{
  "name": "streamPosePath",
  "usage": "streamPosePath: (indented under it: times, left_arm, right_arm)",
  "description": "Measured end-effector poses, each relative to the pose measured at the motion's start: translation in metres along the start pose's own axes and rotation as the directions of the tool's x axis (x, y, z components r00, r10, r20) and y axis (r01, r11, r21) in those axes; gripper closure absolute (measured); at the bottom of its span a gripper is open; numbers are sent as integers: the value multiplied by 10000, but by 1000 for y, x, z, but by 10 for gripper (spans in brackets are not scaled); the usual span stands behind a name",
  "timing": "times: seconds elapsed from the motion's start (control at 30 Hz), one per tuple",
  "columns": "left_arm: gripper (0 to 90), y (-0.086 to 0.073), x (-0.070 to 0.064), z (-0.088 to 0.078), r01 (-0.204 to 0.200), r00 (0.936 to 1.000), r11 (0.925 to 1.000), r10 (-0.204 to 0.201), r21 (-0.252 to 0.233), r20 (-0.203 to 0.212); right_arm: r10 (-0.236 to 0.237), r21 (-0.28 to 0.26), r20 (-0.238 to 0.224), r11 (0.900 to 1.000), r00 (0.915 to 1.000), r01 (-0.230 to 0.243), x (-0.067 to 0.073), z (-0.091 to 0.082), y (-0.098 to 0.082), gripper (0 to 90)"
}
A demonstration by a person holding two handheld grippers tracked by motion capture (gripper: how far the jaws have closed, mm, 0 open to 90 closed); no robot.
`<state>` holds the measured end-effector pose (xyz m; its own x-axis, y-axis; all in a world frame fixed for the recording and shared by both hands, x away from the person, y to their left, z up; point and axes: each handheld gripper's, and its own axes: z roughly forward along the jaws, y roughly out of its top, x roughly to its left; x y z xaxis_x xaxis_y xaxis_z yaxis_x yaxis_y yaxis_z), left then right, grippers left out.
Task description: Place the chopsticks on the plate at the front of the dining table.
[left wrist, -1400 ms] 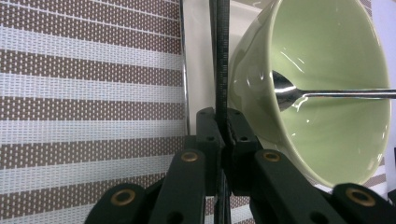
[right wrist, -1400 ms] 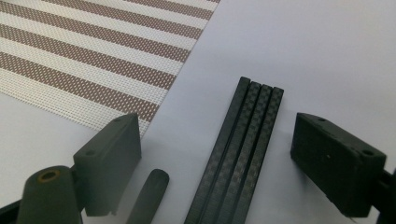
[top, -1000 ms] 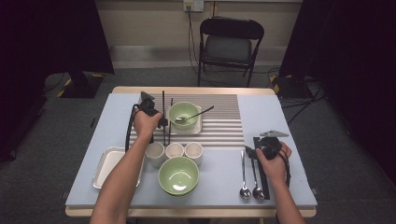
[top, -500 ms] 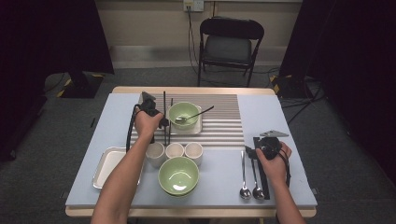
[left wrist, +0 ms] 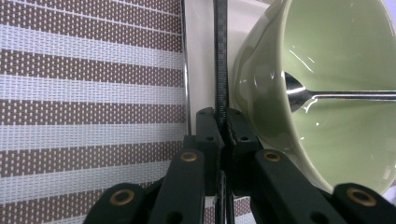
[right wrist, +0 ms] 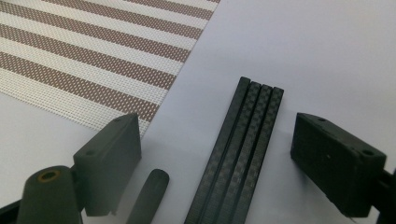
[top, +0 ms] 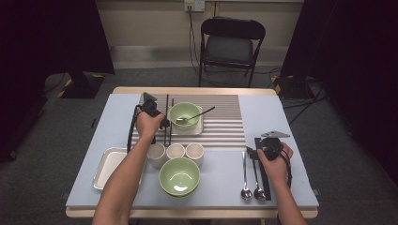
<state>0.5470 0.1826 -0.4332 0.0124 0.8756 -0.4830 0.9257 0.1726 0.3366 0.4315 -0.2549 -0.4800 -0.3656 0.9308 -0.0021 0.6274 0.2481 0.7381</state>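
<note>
My left gripper point(left wrist: 223, 123) is shut on a black chopstick point(left wrist: 220, 56) that lies along the left side of a pale green bowl point(left wrist: 336, 84). A metal spoon point(left wrist: 327, 95) rests in that bowl. In the high view this left gripper point(top: 164, 123) sits on the striped placemat point(top: 225, 122), with a second chopstick point(top: 172, 117) beside the held one. My right gripper point(right wrist: 224, 158) stands open, its jaws either side of a bundle of black chopsticks point(right wrist: 238, 158) lying on the blue table top. The right gripper point(top: 259, 151) is at the table's right.
A larger green bowl point(top: 179, 176) sits near the front edge, with three small cups point(top: 175, 151) behind it. A white tray point(top: 109, 166) lies at the front left. Two spoons point(top: 245, 187) lie left of the chopstick bundle. A black chair point(top: 230, 44) stands beyond the table.
</note>
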Motion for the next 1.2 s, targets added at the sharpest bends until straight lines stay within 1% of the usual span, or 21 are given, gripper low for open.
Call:
streamPosePath:
  times: [0.07,0.1,0.23,0.3,0.33,0.37,0.4,0.43,0.5,0.6,0.63,0.67,0.77,0.8,0.83,0.93,0.97,1.1,1.2]
  left_arm:
    - [856,0,0,0,-13,10000,10000,13,23,-24]
    - [855,0,1,0,-193,9998,9996,192,196,15]
    - [856,0,1,0,-163,9999,9997,162,161,23]
    - [856,0,0,0,9,10000,10000,-9,3,19]
    - [858,0,1,-1,-155,9999,9998,155,126,-15]
    - [858,0,1,0,-153,9999,9998,153,85,19]
    - [857,0,1,0,-218,9997,9996,217,167,53]
    - [848,0,-1,1,3,10000,10000,-3,3,86]
    - [841,-1,-1,1,6,10000,10000,-6,-16,48]
    - [856,-1,-2,2,13,10000,10000,-12,-23,74]
    - [857,-1,-2,2,93,10000,9999,-93,-87,13]
    - [856,-1,-1,2,-21,10000,10000,21,-10,69]
    - [854,-1,-2,1,-5,10000,10000,5,-55,10]
    - [852,-1,-2,1,10,10000,10000,-10,-46,64]
    - [851,-1,0,-1,-258,9996,9996,257,114,66]
    - [856,-1,0,-1,-318,9995,9994,317,161,97]
    - [857,-1,-2,0,-184,9998,9998,184,55,65]
    - [858,-2,-2,0,-117,9999,9999,116,92,94]
    - [859,-2,-2,0,-125,9999,9999,125,85,17]
  right_arm:
    - [21,13,-6,10000,10000,-21,0,0,0,151]
    - [-11,-7,-1,10000,10000,11,0,0,0,151]
    - [-6,-2,-4,10000,10000,6,0,0,0,151]
    - [0,1,-4,10000,10000,0,0,0,0,151]
    - [1,1,-2,10000,10000,-1,0,0,0,151]
    - [15,11,-6,10000,10000,-15,0,0,0,151]
    - [-5,-4,-1,10000,10000,5,0,0,0,151]
    - [-5,-4,-1,10000,10000,5,0,0,0,151]
    - [-4,-5,-1,10000,10000,4,0,0,0,151]
    - [-7,-9,-1,10000,10000,7,0,0,0,151]
    - [-5,-6,0,10000,10000,5,0,0,0,151]
    - [-4,-6,1,10000,10000,4,0,0,0,151]
    - [-6,-5,-4,10000,10000,6,0,0,0,151]
    - [-7,-2,-4,10000,10000,7,0,0,0,151]
    - [-5,-4,2,10000,10000,5,0,0,0,151]
    - [-6,-3,1,10000,10000,6,0,0,0,151]
    - [-4,-3,3,10000,10000,4,0,0,0,151]
    - [-8,-5,5,10000,10000,8,0,0,0,151]
    - [-8,-1,2,10000,10000,8,0,0,0,151]
